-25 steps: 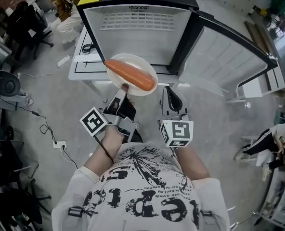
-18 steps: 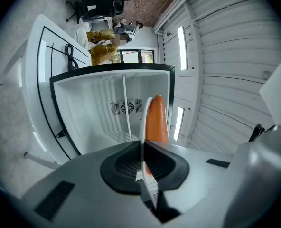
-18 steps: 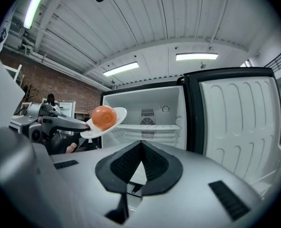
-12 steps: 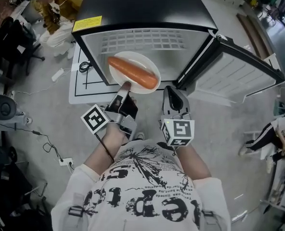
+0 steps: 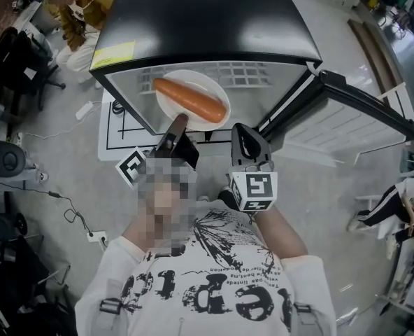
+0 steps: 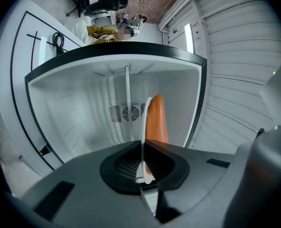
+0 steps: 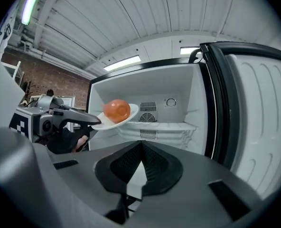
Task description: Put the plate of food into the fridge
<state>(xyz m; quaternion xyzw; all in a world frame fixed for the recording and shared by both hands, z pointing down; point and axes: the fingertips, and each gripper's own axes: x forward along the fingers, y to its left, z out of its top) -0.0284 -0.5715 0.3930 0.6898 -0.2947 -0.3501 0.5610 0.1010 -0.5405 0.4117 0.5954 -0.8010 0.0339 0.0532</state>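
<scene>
A white plate (image 5: 203, 82) carries one long orange carrot (image 5: 189, 99). My left gripper (image 5: 175, 126) is shut on the plate's near rim and holds it level at the mouth of the open black fridge (image 5: 207, 19). In the left gripper view the plate (image 6: 143, 127) shows edge-on between the jaws, the carrot (image 6: 155, 120) beyond, with the white fridge interior (image 6: 79, 113) behind. The right gripper view has plate (image 7: 124, 118), carrot (image 7: 117, 109) and left gripper (image 7: 90, 121) before a wire shelf (image 7: 166, 126). My right gripper (image 5: 243, 137) hangs shut and empty beside the left.
The fridge door (image 5: 354, 110) stands swung open to the right. A low white table (image 5: 112, 128) with a black cable stands at the fridge's left. A seated person (image 5: 81, 9) and office chairs (image 5: 18, 54) are at the far left; a power strip (image 5: 87, 210) lies on the floor.
The plate with the carrot has moved forward, from in front of the fridge to its opening. Both grippers advanced with it, and the head view now looks down on the fridge top.
</scene>
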